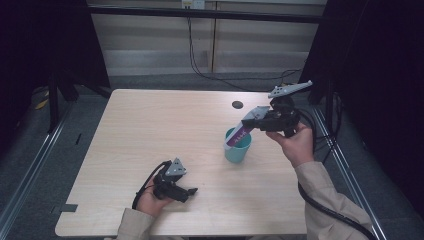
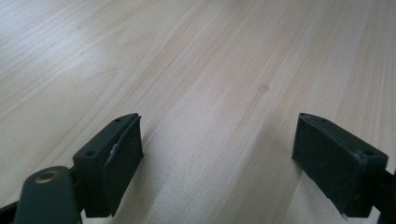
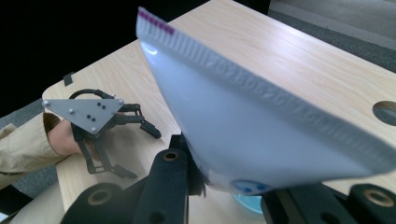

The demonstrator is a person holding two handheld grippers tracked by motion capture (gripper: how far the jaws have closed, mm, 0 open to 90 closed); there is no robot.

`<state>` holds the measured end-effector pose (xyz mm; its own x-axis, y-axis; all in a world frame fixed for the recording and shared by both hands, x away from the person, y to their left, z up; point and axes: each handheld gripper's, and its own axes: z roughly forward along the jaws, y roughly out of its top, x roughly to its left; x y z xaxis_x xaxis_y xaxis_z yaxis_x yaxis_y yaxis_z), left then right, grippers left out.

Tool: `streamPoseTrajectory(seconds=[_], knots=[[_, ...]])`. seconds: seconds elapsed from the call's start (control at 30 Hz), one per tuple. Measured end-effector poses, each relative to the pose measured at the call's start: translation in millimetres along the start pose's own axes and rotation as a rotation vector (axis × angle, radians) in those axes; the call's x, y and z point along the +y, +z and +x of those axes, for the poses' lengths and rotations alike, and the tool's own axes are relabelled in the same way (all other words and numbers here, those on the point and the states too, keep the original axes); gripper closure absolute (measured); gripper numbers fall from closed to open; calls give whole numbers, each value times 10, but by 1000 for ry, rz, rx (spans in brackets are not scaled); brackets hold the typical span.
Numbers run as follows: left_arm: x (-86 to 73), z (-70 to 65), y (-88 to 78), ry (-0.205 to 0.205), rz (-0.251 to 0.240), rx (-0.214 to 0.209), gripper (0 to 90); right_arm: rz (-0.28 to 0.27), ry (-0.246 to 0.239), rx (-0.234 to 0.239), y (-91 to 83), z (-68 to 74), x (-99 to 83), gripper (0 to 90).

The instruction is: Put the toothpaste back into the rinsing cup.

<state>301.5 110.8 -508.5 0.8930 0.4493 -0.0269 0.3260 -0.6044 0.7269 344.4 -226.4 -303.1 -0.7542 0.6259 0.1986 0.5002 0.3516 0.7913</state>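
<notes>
A teal cup [image 1: 238,149] stands on the right half of the wooden table [image 1: 165,130]. Above it, my right gripper [image 1: 251,123] is shut on a flat white pouch with a purple side [image 1: 239,134], tilted down so its lower end reaches the cup's mouth. In the right gripper view the pouch [image 3: 243,121] rises from between the jaws of the right gripper [image 3: 233,186], and a bit of the cup [image 3: 247,203] shows below it. My left gripper [image 1: 190,192] rests on the table near the front edge, open [image 2: 219,158], with bare wood between its jaws. It also appears in the right gripper view [image 3: 142,154].
A round dark hole [image 1: 237,104] sits in the tabletop behind the cup. Black frame posts and curtains stand at both sides, and cables [image 1: 200,70] hang at the back. A dark tape mark [image 1: 68,207] lies at the table's front left corner.
</notes>
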Motion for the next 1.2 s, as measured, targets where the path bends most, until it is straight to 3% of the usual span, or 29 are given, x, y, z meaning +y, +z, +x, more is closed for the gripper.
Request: streamPoseTrajectory(seconds=[0.27,0.67,1.2], knots=[[-2,-3,3,-5,-6,-1,157,-22,12,-39,-79,-78,62,764],[-1,-1,0,-1,-1,0,157,-26,45,-121,-64,-261,-4,764],[-1,-2,1,0,-2,0,157,51,62,-132,268,-315,-227,763]])
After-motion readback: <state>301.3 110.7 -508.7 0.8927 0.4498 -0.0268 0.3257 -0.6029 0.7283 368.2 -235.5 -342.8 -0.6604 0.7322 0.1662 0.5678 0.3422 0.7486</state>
